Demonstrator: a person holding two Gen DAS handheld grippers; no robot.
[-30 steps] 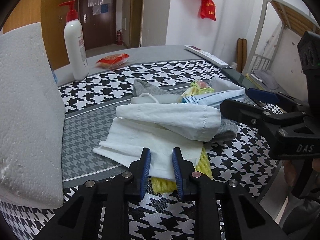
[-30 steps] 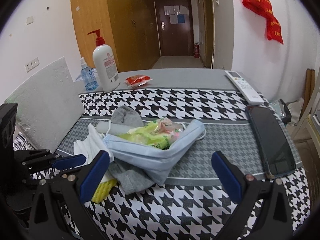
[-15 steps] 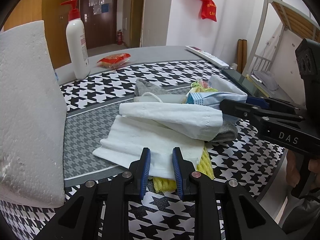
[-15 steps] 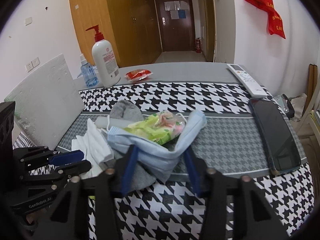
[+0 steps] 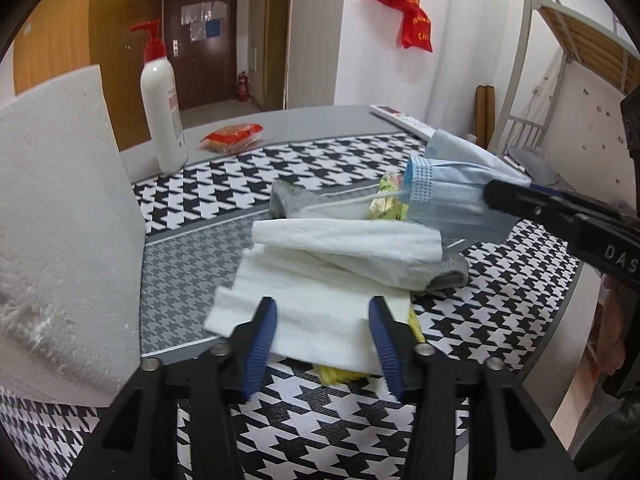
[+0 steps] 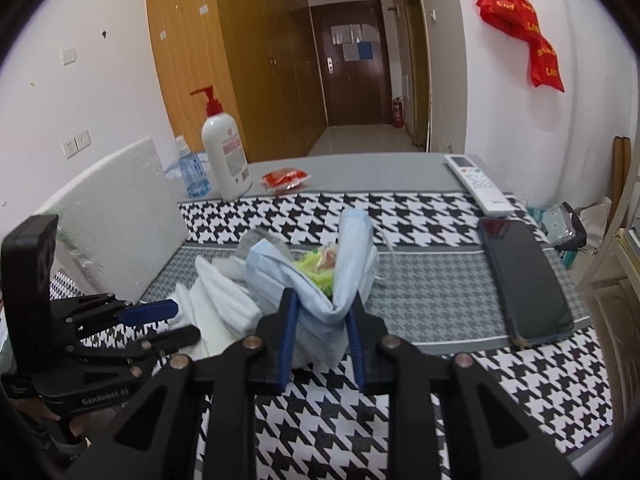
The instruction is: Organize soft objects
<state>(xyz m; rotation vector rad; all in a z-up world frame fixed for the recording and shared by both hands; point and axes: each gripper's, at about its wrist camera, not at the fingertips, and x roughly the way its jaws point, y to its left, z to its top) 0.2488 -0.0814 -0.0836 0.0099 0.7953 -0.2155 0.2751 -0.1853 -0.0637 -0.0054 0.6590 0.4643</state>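
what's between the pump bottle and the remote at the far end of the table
A red snack packet lies on the grey table top between the pump bottle and the remote, nearer the bottle; the rest is bare. The right wrist view shows it best.

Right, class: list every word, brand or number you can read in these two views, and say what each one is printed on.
"DAS": on the right tongs, side of the body, cut off at the frame edge.
"GenRobot.AI": on the left tongs, lower body, faint.
Pump bottle label: too small to read.
Red banner: yellow characters, too blurred.
Remote buttons: unreadable.
Papers on the door: unreadable.
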